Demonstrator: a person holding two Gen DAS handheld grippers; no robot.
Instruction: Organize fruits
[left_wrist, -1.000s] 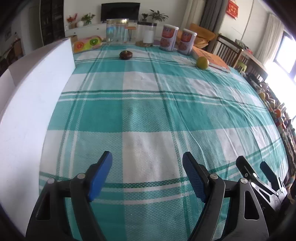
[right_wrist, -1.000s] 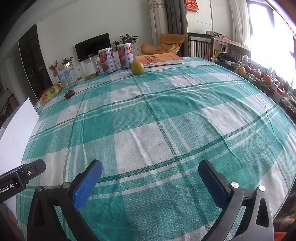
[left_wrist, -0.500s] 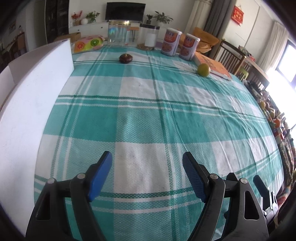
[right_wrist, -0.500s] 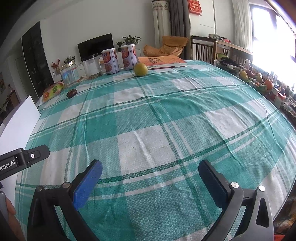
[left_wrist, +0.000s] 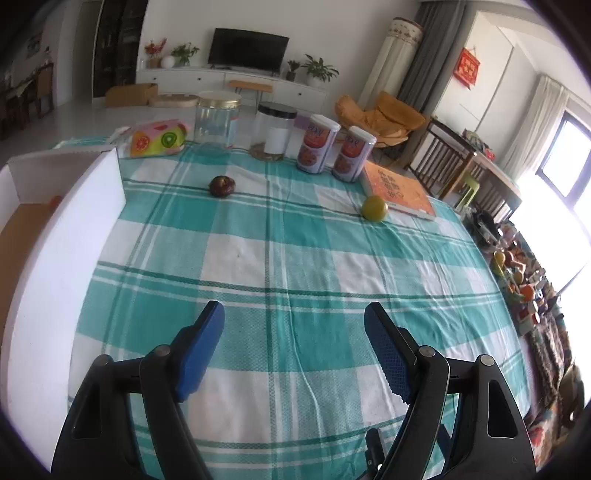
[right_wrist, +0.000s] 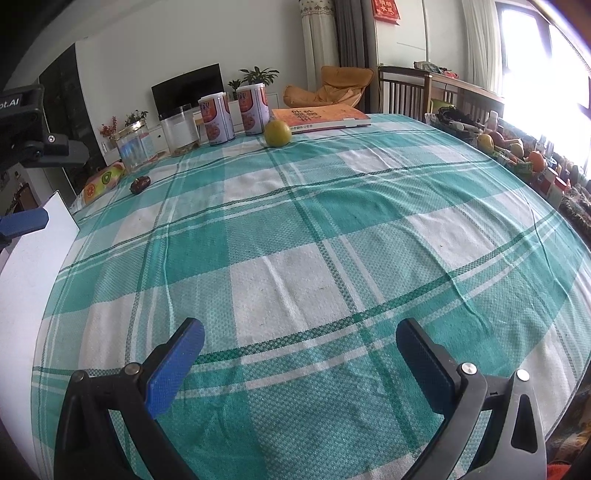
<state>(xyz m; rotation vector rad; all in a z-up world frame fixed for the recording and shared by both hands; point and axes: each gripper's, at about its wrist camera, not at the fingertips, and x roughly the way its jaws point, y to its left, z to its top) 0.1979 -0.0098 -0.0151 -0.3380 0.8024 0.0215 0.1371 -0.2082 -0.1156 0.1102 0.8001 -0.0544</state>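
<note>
A dark red fruit and a yellow-green round fruit lie far out on the teal checked tablecloth. Both show in the right wrist view too, the dark fruit and the yellow-green fruit. A white box stands at the left with a small red-orange thing inside. My left gripper is open and empty above the cloth. My right gripper is open and empty, low over the near part of the cloth.
Two glass jars, two printed cans, a fruit-print pack and an orange book line the far edge. Chairs and a cluttered side table stand to the right. The left gripper's body shows at the left.
My left gripper has risen and tilted up, so the box's inside and far room show. My right gripper has moved forward over the cloth. Both stay open.
</note>
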